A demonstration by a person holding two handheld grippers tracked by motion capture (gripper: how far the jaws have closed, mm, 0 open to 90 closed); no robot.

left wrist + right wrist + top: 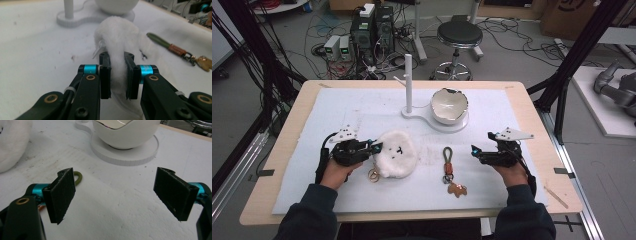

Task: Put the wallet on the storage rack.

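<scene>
The left gripper (373, 146) sits at the left edge of a white fluffy toy (396, 153), and in the left gripper view its fingers (105, 72) are clamped on a fold of the fluff (117, 47), which bulges up between them. The toy is a soft, round, woolly lump with small dark stitched marks on top, lying flat on the white mat (337, 190) that covers the desk (287, 150). A gold ring (373, 174) lies just beside the toy's near-left edge.

To the right of the toy lies a keychain (449, 170): a green loop, a brown leather wrap, and a small brown charm at the near end.

Beyond the toy and to its right stands a white stand (408, 82) with an upright post, and on its round base sits a white bowl (449, 106) with a jagged, eggshell-like rim. I cannot tell whether anything lies inside it.

Farther right of the toy, past the keychain, the right gripper (475, 150) hovers with its fingers (62, 195) wide apart, gripping nothing.
</scene>
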